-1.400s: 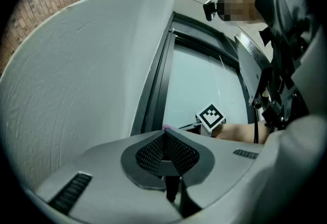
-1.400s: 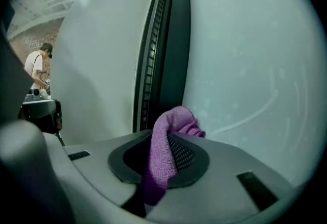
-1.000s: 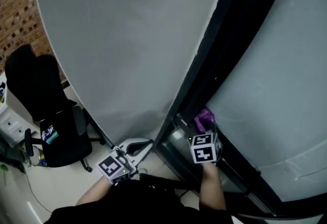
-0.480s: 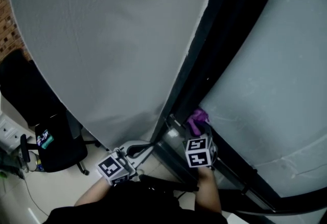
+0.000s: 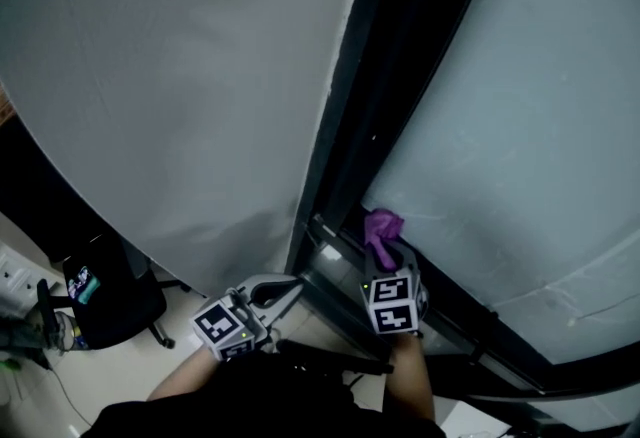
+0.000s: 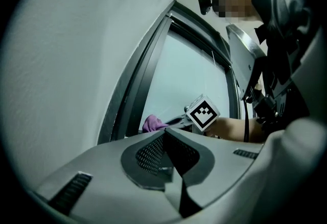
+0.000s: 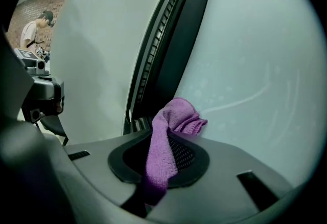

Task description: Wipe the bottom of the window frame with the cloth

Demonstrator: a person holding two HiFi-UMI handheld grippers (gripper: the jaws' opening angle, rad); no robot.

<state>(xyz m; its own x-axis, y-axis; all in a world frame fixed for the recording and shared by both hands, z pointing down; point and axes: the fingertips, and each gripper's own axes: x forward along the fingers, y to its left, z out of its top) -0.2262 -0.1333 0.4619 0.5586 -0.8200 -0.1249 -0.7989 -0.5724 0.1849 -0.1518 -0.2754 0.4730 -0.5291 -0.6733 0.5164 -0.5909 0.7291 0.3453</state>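
The cloth [image 7: 162, 152] is purple. It is pinched in the right claw [image 7: 164, 136], whose jaws are pressed together on it. A strip of the cloth runs down between the pads, and a bunched end stands out past the tips. In the head view the bunched end sits at the foot of the glass [image 5: 520, 126], near the corner where the dark upright of the frame [image 5: 410, 76] meets the bottom rail [image 5: 462, 331]. I cannot confirm from any view whether the cloth touches the rail or the glass.

The right claw points up and away from me along the rail. Its marker cube [image 5: 390, 303] is just behind the jaws, and my right forearm [image 5: 412, 371] is behind that.

The left claw [image 5: 285, 288] is held well to the left of the right one, below the grey wall [image 5: 180, 76] and apart from the frame. The left gripper view shows its jaws pressed together with nothing between them. It looks across at the cloth and at the right claw's cube.

A black chair [image 5: 110, 291] stands on the floor [image 5: 120, 361] at the lower left. In the right gripper view, a person [image 7: 31, 34] stands in the far background by a brick wall.
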